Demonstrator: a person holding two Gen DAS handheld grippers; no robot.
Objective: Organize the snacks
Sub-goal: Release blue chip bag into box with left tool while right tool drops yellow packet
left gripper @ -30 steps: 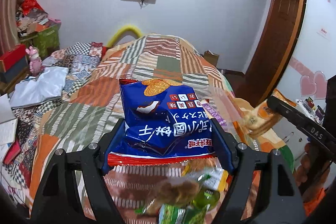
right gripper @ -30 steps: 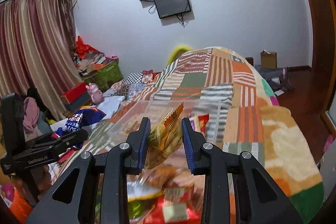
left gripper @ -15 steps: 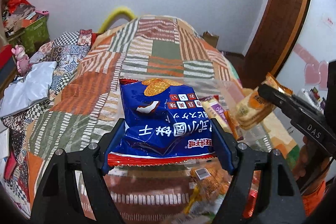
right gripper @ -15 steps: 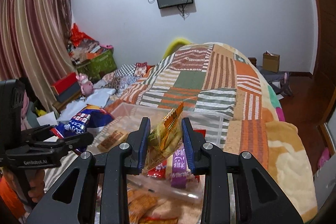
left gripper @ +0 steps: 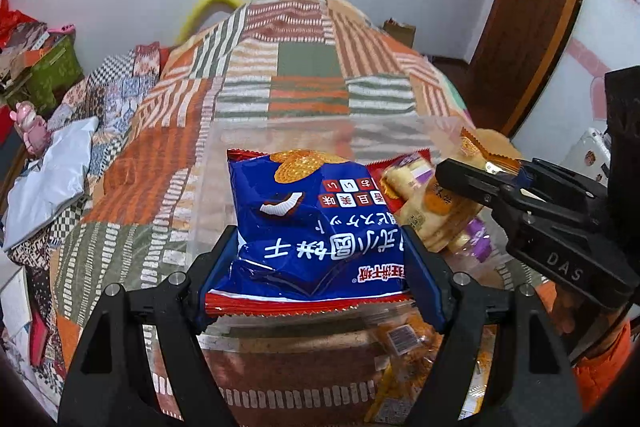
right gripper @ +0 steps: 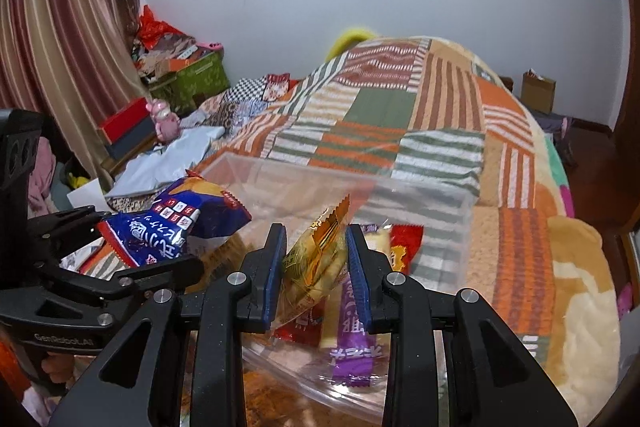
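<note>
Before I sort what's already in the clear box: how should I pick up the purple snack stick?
Grip the purple snack stick across its narrow middle, coming from above. It lies flat in the clear box, its long sides exposed, beside a red packet.

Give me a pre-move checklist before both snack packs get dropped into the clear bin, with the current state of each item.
1. Left hand-held gripper clamps the blue cookie bag: ok, held by both side edges.
2. Right hand-held gripper clamps the yellow cracker pack: ok.
3. Yellow cracker pack above the clear plastic bin: ok, the bin's interior lies below it.
4. Blue cookie bag inside the bin's edges: cannot tell; it hangs near the left wall.
5. Room in the bin: ok, only a purple wrapper and a red packet show inside.
6. The two grippers apart: ok, a gap shows between them.
</note>
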